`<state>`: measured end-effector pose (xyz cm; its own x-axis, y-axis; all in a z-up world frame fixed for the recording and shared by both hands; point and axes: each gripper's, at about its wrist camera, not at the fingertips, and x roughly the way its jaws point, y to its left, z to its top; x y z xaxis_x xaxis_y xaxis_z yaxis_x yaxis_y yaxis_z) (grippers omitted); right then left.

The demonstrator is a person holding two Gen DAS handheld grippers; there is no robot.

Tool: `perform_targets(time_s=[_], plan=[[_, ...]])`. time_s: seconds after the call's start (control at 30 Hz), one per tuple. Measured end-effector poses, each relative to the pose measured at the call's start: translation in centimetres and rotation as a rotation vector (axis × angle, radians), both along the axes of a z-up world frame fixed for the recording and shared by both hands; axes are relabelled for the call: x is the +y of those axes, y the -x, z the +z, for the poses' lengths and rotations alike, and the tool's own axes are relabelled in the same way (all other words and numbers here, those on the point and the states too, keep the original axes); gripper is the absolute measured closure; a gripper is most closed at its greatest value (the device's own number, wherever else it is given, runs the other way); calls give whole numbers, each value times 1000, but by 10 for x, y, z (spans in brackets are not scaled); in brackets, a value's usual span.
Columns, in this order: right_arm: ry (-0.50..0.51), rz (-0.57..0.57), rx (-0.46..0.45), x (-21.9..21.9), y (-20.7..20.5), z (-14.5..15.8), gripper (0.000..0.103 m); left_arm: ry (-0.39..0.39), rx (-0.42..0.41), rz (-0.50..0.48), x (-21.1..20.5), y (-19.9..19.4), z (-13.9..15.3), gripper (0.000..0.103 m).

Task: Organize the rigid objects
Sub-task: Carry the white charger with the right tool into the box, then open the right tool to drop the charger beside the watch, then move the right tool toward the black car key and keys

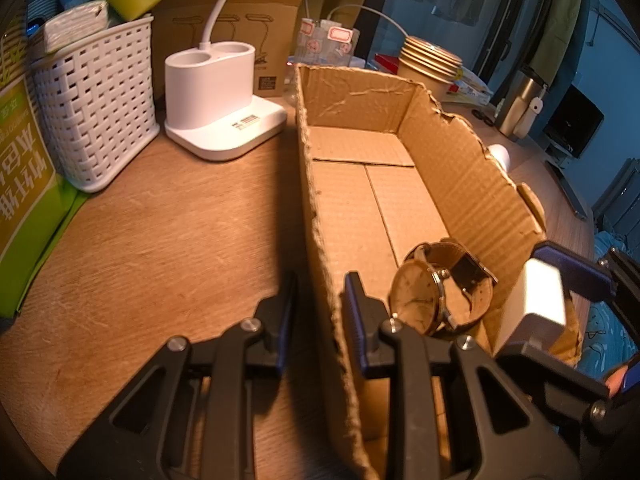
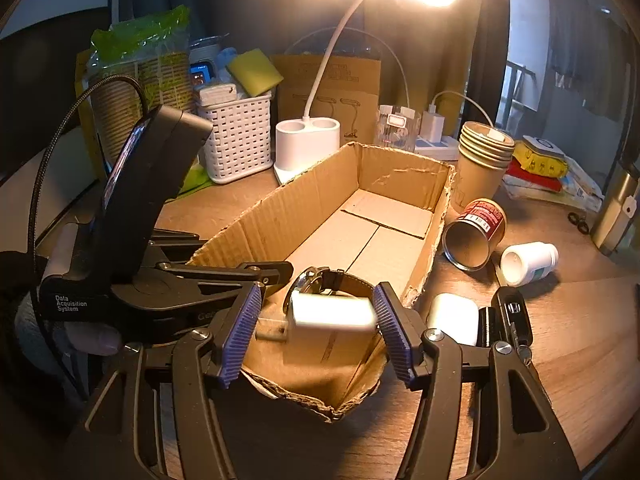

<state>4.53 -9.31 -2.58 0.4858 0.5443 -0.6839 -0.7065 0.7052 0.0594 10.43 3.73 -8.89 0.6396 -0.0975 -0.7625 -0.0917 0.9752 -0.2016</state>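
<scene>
**Dropping the charger into the box while the other side holds it steady**

Steadying things first: the left hand-held gripper (image 1: 320, 312) is pinched tight on the near side wall of the cardboard box (image 1: 460, 168), one finger outside, one inside, and I'd say that's there to stop the light box sliding on the surface (image 1: 160, 240).

Over to the right hand-held gripper (image 2: 316, 320), poised above the box's torn near end. Its jaws stand about half apart with the white charger block (image 2: 332, 312) between the blue pads (image 2: 244, 320). It looks blurred with a gap on the left, and whether the right pad touches it I can't tell, so my read is a release in progress, not a grip.

Just beyond lies the wristwatch (image 2: 320, 280), already inside on the box floor. Most of that floor is bare.

Waiting outside to the right: a white earbud case (image 2: 452, 316), a black key fob (image 2: 512, 316), a tipped tin can (image 2: 476, 236) and a white pill bottle (image 2: 528, 262). Several items to go, then.

At the back, the desk lamp (image 2: 308, 140) lights the scene.
</scene>
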Motion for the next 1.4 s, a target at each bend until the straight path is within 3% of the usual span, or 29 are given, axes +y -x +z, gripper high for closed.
perform_targets(time_s=[0.17, 0.67, 1.4], plan=[[-15, -3, -2, -3, -1, 2, 33, -2, 1, -2, -1, 1, 0, 78], [-42, -31, -27, -14, -2, 10, 33, -2, 1, -2, -1, 2, 1, 77], [-29, -266, -65, -86, -37, 14, 33, -2, 3, -3, -1, 2, 1, 77]])
